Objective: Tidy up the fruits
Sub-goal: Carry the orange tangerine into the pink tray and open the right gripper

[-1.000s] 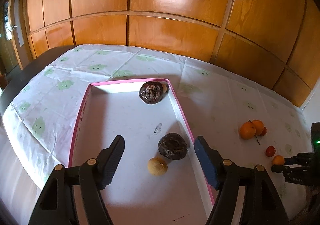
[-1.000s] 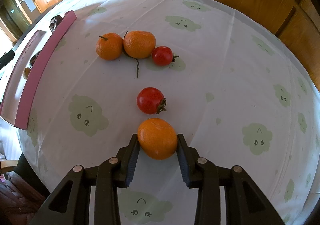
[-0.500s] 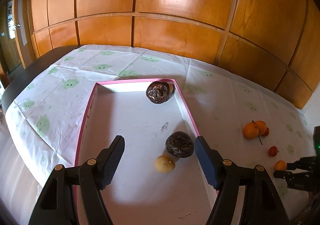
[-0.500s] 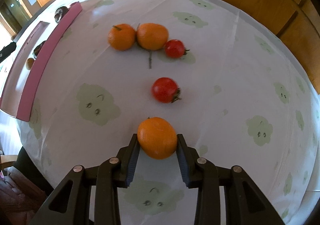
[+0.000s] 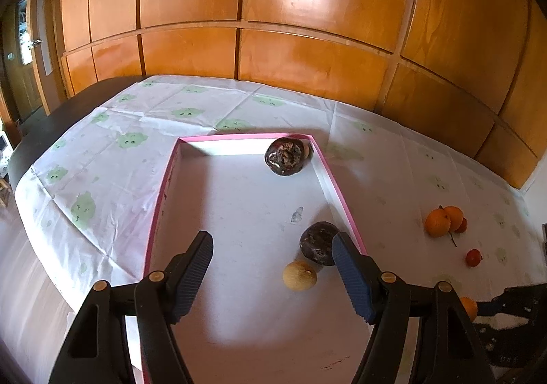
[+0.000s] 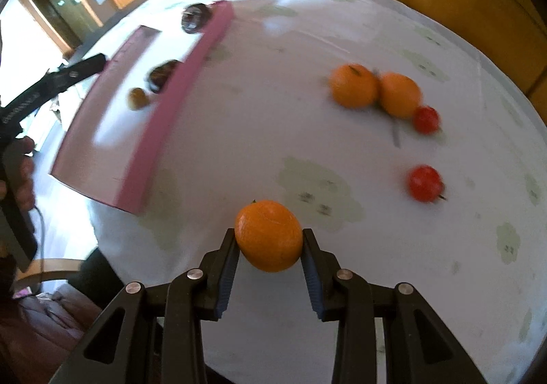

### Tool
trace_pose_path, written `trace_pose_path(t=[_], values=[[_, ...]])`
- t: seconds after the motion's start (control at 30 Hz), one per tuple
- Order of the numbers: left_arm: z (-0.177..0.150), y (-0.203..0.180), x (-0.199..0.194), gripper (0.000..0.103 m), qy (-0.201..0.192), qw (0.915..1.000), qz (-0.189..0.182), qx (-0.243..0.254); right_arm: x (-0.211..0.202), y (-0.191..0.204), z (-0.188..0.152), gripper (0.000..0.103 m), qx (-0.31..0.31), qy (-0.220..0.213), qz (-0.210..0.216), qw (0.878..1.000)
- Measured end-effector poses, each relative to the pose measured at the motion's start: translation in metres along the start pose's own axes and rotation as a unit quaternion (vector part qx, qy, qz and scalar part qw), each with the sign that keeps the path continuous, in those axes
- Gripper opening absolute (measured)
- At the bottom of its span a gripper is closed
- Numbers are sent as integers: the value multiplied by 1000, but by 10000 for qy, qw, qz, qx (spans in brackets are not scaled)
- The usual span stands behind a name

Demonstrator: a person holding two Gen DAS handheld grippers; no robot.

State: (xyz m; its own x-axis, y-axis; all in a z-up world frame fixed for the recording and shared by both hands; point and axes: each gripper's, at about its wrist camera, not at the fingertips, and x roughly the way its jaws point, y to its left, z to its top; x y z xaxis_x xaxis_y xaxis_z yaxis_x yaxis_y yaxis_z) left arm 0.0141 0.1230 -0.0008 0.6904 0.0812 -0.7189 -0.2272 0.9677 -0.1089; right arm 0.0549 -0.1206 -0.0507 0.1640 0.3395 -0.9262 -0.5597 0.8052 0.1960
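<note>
An orange [image 6: 269,235] sits clamped in the right tongs [image 6: 269,255]; left tongs [image 5: 271,271] gape apart, empty.

Wood-panel wall [image 5: 307,25], cloud-print tablecloth [image 5: 102,172]

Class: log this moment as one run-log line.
right gripper: shut on orange | left gripper: open over pink tray

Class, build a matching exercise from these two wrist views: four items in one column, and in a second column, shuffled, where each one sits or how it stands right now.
1. orange
2. dark wrinkled fruit
3. lone tomato
4. left gripper

A. far corner of the pink-edged tray
B. open above the tray, holding nothing
C. clamped in the right gripper
D. alone on the tablecloth

Pairs: 1-C, 2-A, 3-D, 4-B
</note>
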Motion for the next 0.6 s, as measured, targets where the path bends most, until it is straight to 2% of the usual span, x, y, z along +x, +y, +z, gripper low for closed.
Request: trace_pose_path(t=[0.33,0.6], values=[[2,8,-3,73,-74,9999,63,-84,-23,51,22,36,-302,-533,562,9965],[2,17,-2,73,-79,9997,153,-160,-28,94,29,36,-575,-615,736,9937]])
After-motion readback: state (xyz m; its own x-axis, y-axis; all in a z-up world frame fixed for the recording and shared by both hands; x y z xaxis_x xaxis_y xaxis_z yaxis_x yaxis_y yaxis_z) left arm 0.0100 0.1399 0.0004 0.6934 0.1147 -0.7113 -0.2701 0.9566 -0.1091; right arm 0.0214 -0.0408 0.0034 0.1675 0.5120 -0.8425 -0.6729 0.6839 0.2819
